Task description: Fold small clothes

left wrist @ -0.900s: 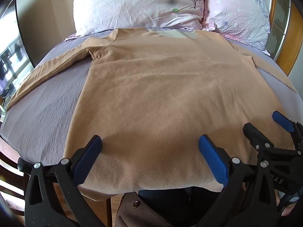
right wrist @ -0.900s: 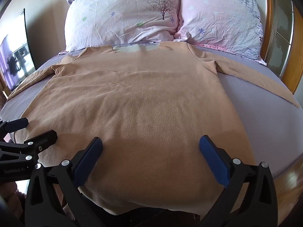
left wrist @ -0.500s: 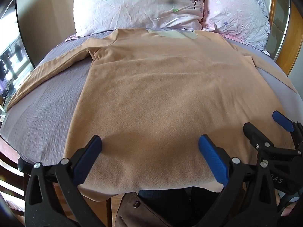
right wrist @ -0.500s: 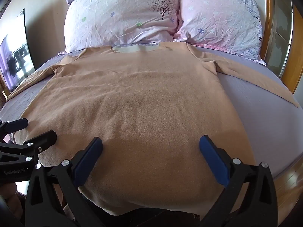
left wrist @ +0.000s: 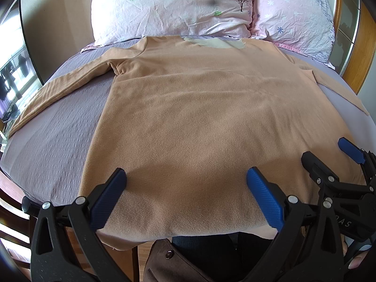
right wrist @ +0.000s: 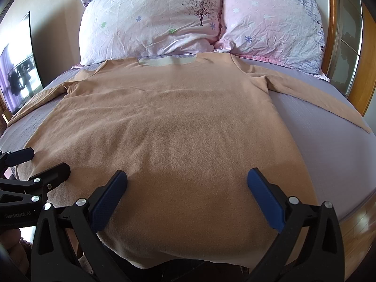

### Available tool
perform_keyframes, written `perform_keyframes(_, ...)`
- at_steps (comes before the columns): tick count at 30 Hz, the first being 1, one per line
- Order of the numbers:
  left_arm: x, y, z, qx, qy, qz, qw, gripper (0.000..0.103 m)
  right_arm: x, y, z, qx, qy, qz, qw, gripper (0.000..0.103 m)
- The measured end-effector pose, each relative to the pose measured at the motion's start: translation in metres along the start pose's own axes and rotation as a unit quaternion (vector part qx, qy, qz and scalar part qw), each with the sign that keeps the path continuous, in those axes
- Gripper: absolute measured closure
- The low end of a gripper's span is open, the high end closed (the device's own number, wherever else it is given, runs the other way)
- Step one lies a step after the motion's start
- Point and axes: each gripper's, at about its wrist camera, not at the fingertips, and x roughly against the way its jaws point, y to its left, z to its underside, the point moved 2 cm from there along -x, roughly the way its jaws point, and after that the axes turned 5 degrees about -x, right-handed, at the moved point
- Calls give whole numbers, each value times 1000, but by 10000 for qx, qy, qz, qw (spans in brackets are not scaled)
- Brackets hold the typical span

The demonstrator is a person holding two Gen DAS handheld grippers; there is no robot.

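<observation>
A tan long-sleeved fleece top lies flat on the bed, collar toward the pillows, both sleeves spread out to the sides; it also fills the right wrist view. Its hem hangs over the near bed edge. My left gripper is open and empty, hovering over the hem left of centre. My right gripper is open and empty over the hem right of centre. The right gripper also shows at the right edge of the left wrist view, and the left gripper at the left edge of the right wrist view.
The bed has a lilac sheet. Two floral pillows lean at the head. A wooden headboard frame stands on the right. A dark screen leans on the left wall. A person's legs are at the bed's foot.
</observation>
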Motion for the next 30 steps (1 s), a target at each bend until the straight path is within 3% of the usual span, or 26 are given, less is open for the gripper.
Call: perform_keyframes(30, 0, 0, 0, -3, -22, -7, 10000, 2, 2, -1, 0, 7, -47, -5, 10000, 1)
